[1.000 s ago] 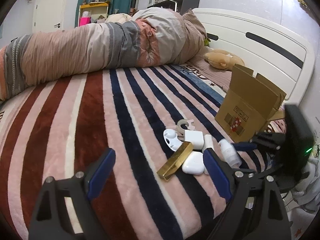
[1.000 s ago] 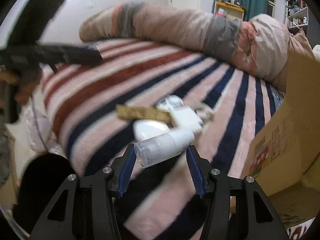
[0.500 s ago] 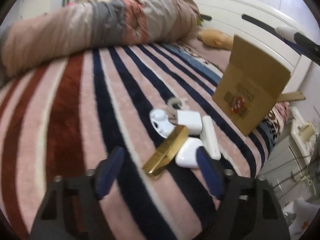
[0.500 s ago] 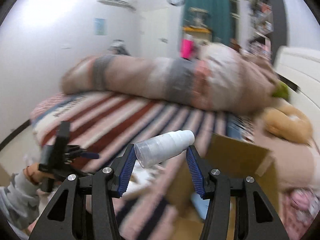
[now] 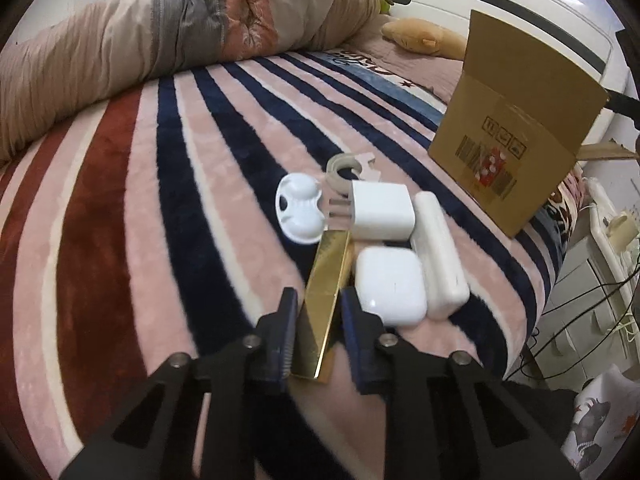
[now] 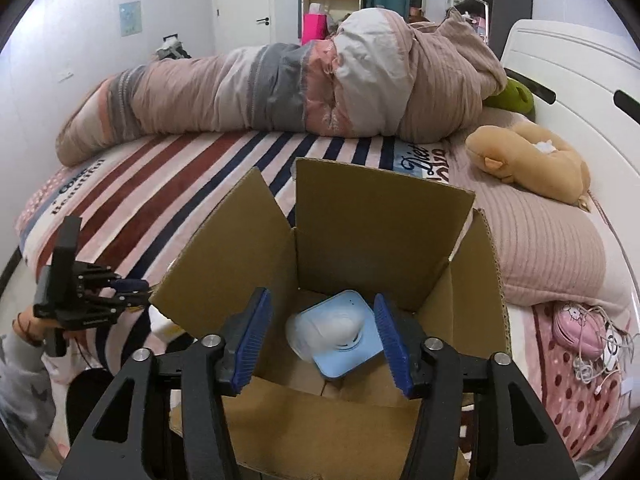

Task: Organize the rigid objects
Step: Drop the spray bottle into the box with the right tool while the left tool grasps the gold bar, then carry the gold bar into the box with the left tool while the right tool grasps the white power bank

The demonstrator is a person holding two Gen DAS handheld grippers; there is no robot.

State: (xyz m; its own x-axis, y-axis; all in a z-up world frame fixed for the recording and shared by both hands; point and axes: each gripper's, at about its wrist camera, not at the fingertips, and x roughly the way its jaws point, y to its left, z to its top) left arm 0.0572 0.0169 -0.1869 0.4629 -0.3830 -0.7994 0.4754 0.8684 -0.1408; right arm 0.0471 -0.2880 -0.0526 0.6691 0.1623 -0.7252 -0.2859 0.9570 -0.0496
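Note:
My left gripper (image 5: 318,320) is shut on the gold bar (image 5: 326,292), which lies on the striped blanket. Beside the bar lie a white earbud case (image 5: 390,286), a white charger plug (image 5: 382,210), a long white case (image 5: 438,256), a white oval dish (image 5: 300,208) and a tape roll (image 5: 342,170). My right gripper (image 6: 322,338) is open and empty above the open cardboard box (image 6: 380,220). The white bottle (image 6: 328,330) lies inside the box on a light blue device (image 6: 352,344). The box also shows at the right of the left wrist view (image 5: 516,136).
A rolled duvet (image 6: 280,88) lies across the far side of the bed. A tan plush toy (image 6: 528,160) rests by the white headboard (image 6: 580,64). A pink item with cables (image 6: 580,332) lies at the right bed edge. My left gripper also shows in the right wrist view (image 6: 120,292).
My right gripper carried the white bottle over the box, opened, and the bottle now lies inside. My left gripper moved forward and closed on the gold bar.

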